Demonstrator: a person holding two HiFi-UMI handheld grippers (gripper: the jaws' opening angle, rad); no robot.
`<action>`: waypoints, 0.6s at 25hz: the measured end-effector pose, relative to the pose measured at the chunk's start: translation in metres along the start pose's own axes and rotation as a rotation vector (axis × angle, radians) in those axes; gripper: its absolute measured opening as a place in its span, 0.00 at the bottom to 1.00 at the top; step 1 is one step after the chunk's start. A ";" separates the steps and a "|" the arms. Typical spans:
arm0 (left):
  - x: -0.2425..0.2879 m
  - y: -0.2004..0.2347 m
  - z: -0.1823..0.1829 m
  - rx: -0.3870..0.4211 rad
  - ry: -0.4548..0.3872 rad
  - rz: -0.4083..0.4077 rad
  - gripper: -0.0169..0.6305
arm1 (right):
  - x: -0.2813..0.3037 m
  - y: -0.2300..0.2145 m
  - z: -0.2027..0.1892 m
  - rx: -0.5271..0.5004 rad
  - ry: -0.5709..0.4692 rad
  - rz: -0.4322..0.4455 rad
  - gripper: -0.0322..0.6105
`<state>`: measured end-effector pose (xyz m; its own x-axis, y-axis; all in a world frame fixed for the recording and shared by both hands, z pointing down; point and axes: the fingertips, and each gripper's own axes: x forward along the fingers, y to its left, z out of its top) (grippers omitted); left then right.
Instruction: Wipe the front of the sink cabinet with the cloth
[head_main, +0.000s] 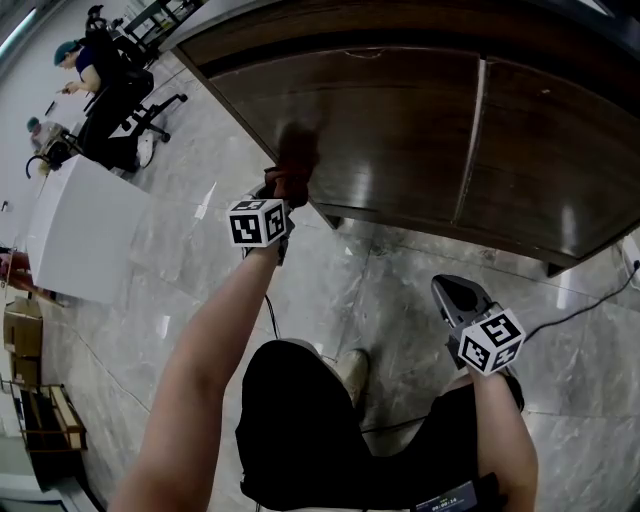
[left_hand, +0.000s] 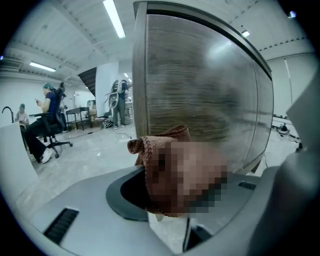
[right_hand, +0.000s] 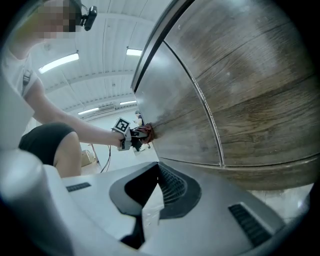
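Note:
The sink cabinet front (head_main: 400, 130) is dark wood with two doors and a bright seam between them. My left gripper (head_main: 284, 188) is shut on a reddish-brown cloth (head_main: 292, 160) and presses it against the left door near its lower left corner. In the left gripper view the cloth (left_hand: 160, 139) bunches between the jaws right at the wood (left_hand: 200, 85). My right gripper (head_main: 456, 296) hangs low over the floor, well off the cabinet, shut on nothing. The right gripper view shows its jaws (right_hand: 156, 172) meeting, and the cloth (right_hand: 146, 132) on the door (right_hand: 240, 90) farther off.
A cabinet foot (head_main: 330, 218) stands on the marble floor just below the cloth. A black cable (head_main: 590, 305) runs across the floor at the right. Far left are a white counter (head_main: 85, 230), an office chair (head_main: 150, 110), seated people (head_main: 95, 70) and cardboard boxes (head_main: 22, 340).

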<state>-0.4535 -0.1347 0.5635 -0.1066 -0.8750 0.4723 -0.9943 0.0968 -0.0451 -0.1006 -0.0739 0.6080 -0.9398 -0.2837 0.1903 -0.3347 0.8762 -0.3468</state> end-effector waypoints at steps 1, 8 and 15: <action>0.001 -0.010 0.000 0.010 0.000 -0.026 0.27 | 0.000 -0.001 -0.002 -0.004 0.001 0.000 0.07; 0.010 -0.093 0.002 0.048 0.006 -0.213 0.27 | -0.010 -0.009 -0.005 -0.002 -0.023 -0.020 0.07; 0.013 -0.164 0.009 0.098 -0.004 -0.356 0.27 | -0.024 -0.017 -0.009 0.027 -0.038 -0.036 0.07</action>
<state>-0.2918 -0.1669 0.5691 0.2460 -0.8478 0.4698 -0.9650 -0.2597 0.0368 -0.0716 -0.0787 0.6179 -0.9289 -0.3298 0.1682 -0.3695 0.8544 -0.3653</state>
